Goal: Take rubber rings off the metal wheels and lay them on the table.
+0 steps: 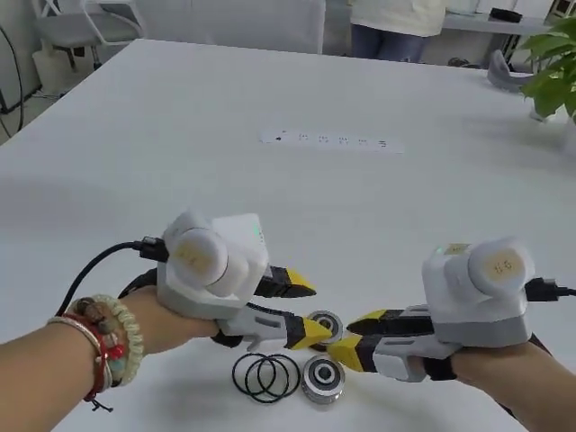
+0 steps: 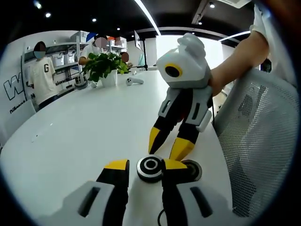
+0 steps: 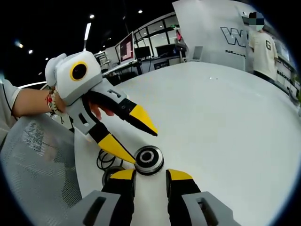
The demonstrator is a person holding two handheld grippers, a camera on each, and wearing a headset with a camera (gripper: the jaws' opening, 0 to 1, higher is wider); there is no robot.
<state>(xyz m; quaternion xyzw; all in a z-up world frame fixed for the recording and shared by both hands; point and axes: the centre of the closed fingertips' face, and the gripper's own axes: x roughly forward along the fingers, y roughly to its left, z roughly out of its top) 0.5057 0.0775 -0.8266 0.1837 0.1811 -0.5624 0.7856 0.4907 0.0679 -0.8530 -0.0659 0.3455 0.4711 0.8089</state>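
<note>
Both grippers are working right at the near edge of the worktop (image 1: 270, 207). The left gripper (image 1: 313, 310) comes in from the left with its fingers spread wide. The lower tip sits right against a metal wheel (image 1: 322, 326) and the upper one is well clear above it. The right gripper (image 1: 344, 334) faces it from the other side with a moderate gap between its fingers, and its tips are just beside the same wheel. In both gripper views the wheel sits just past the yellow tips, in line with the gap. Neither pair looks clamped on it.

A second wheel (image 1: 322, 378) sits even closer to the edge. Just to its left, a few black rubber rings (image 1: 265, 376) lie flat and overlapping on the worktop.

There's very little surface between those parts and the near edge. A mesh chair (image 2: 254, 141) is right up against that side. Toward the far side it's wide open white surface. The only things there are a power strip (image 1: 333, 139) well out in the middle and a plant (image 1: 553, 67) at the far right corner.
</note>
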